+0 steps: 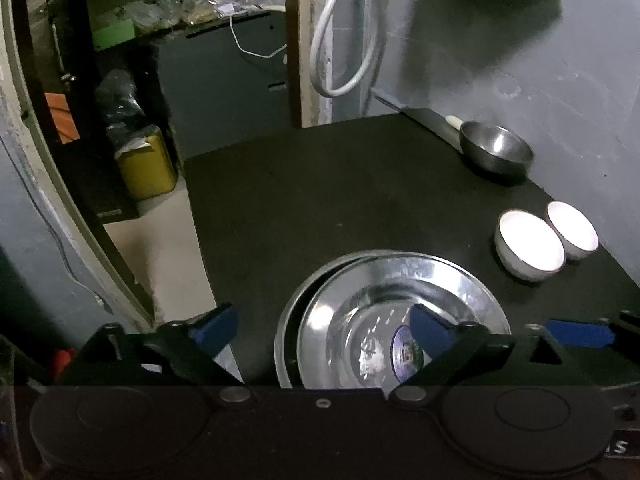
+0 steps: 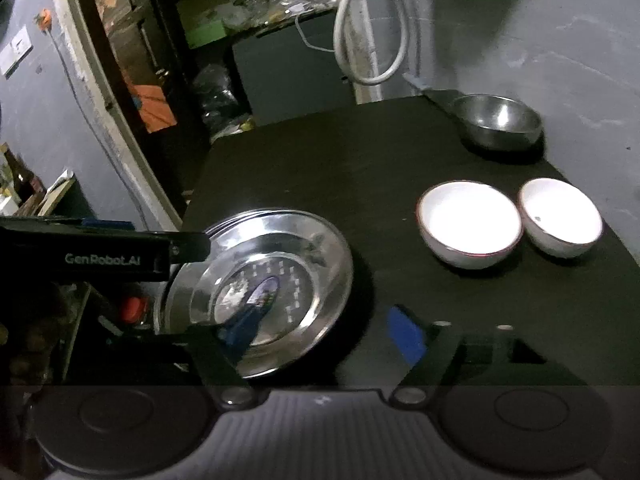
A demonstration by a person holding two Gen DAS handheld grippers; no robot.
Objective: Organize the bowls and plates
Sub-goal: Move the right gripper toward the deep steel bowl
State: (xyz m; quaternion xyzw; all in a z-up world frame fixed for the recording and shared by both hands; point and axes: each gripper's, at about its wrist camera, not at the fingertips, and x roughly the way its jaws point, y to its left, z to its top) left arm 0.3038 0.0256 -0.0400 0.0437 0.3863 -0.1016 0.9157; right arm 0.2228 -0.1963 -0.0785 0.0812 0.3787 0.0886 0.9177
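A stack of shiny steel plates [image 1: 360, 312] [image 2: 312, 248] lies near the front left of the black table [image 1: 320, 200]; the top plate has a round sticker in its middle. My left gripper [image 1: 322, 328] is open astride the stack's left rim, one pad over the plate and one over the table. My right gripper [image 2: 325, 332] is open astride the right rim, its left pad above the sticker. Neither gripper's pads press on the plate. To the right stand two white bowls [image 1: 528, 246] [image 2: 468, 220], side by side. A steel bowl [image 1: 496, 148] [image 2: 500, 120] sits at the back right.
The table's left edge drops to a pale floor [image 1: 172, 248] with a yellow canister [image 1: 146, 164] and clutter beyond. A grey wall [image 1: 560, 80] runs along the right side. A white cable [image 1: 344, 40] hangs at the back corner.
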